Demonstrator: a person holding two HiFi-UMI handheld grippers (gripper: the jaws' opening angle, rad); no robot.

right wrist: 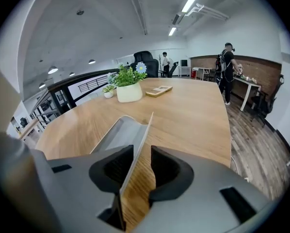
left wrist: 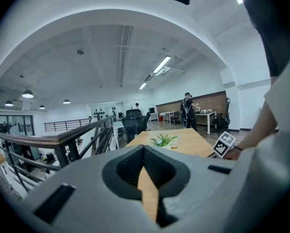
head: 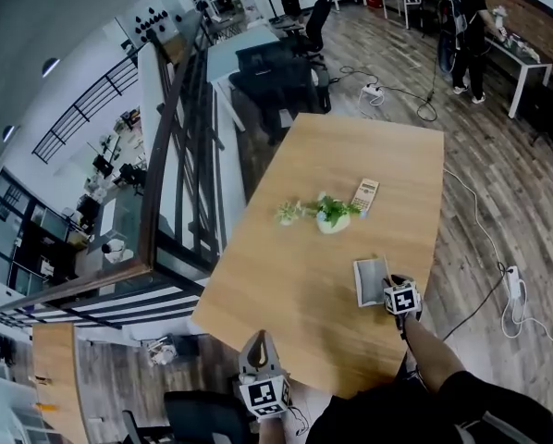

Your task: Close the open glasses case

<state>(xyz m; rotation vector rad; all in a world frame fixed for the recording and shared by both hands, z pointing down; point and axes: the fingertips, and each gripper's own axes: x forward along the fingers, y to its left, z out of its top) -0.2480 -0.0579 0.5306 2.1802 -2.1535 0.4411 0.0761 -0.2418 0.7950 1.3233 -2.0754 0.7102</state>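
A grey glasses case [head: 369, 281] lies open near the right edge of the wooden table [head: 286, 294]. In the right gripper view its tray [right wrist: 117, 136] lies flat and its lid [right wrist: 145, 127] stands up on edge. My right gripper [right wrist: 140, 152] reaches over the case with the thin lid between its jaws. The left jaw is close against the lid, and wood shows in a gap on the right side, so the pads do not press. In the head view the right gripper [head: 392, 285] sits at the case's near right corner. My left gripper [head: 260, 339] hangs at the table's near edge, shut and holding nothing.
A small potted plant [head: 332, 216] and a flat beige calculator-like object [head: 365, 194] stand mid-table beyond the case. A dark railing [head: 170, 155] runs along the table's left. Office chairs [head: 281, 72] stand at the far end. A person [head: 466, 26] stands by a far desk. Cables [head: 512, 294] lie on the floor at right.
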